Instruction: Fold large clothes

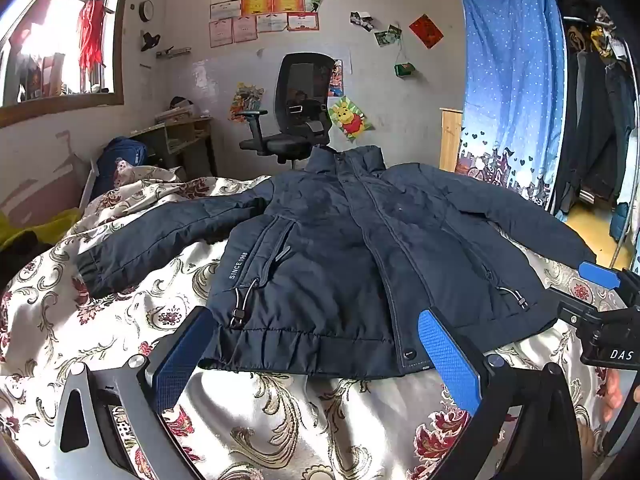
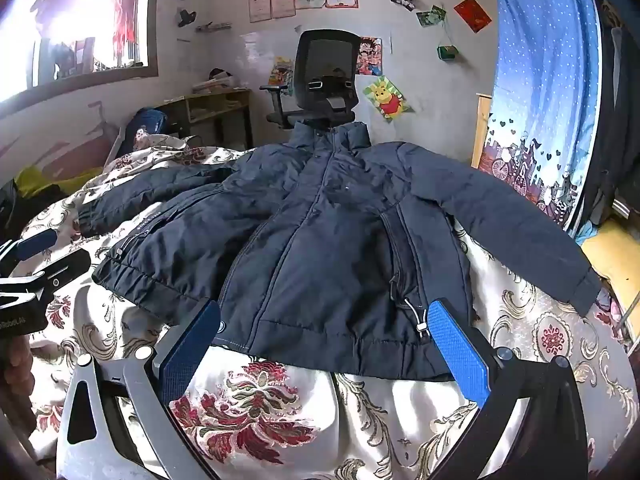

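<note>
- Left gripper spread wide and released, poised at the hem of the jacket, which lies flat and face up on the bed just ahead.
- "SINCE 1968" reads in white, ahead and left of its fingers.
- Right gripper also released, jaws apart over the hem near the drawcord toggle.
- "DAS" shows on the neighbouring gripper's body.

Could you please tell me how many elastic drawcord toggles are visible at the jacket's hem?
2: one drawcord toggle by the "SINCE 1968" print, another toggle on the opposite front panel of the dark navy padded jacket. Others may be hidden.
</note>
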A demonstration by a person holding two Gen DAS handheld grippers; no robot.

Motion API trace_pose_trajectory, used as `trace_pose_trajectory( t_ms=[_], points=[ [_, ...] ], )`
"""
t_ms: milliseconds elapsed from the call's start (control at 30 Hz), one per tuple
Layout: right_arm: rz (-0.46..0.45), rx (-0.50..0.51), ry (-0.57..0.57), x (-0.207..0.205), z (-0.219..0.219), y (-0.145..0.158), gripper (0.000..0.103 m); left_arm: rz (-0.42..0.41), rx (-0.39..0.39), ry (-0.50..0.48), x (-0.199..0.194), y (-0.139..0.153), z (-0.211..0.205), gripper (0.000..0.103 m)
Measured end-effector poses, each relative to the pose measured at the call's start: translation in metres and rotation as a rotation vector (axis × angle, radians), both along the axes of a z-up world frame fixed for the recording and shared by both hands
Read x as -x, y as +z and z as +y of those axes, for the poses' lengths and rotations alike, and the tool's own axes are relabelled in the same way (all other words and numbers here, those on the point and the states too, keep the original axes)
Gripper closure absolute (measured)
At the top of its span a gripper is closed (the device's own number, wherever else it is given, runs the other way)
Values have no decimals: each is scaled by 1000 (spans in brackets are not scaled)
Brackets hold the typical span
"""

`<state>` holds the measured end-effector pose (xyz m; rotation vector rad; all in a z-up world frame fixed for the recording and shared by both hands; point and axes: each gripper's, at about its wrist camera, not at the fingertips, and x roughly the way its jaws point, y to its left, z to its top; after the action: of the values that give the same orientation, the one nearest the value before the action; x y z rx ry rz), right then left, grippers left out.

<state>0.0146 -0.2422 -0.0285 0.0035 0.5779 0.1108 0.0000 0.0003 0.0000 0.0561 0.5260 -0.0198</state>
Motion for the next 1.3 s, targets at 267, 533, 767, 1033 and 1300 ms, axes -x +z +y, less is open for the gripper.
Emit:
trace_pose_trajectory(
  t_ms=[267,533,767,1033,1300],
  points=[
    [4,0,-7,0,0,-1,1,1,-1,-3,0,-1,1,0],
    [1,-4,-3,0,-1,0,1,-1,-4,-6,1,0,-1,0],
    [2,-4,-4,0,0,1,1,0,-2,-3,0,0,-1,0],
    [4,-6,-4,-1,0,-3,1,2,-2,-4,1,0,-2,0],
    [5,-7,-3,-1,0,-4,1,2,-2,-3,0,0,-1,0]
  ],
)
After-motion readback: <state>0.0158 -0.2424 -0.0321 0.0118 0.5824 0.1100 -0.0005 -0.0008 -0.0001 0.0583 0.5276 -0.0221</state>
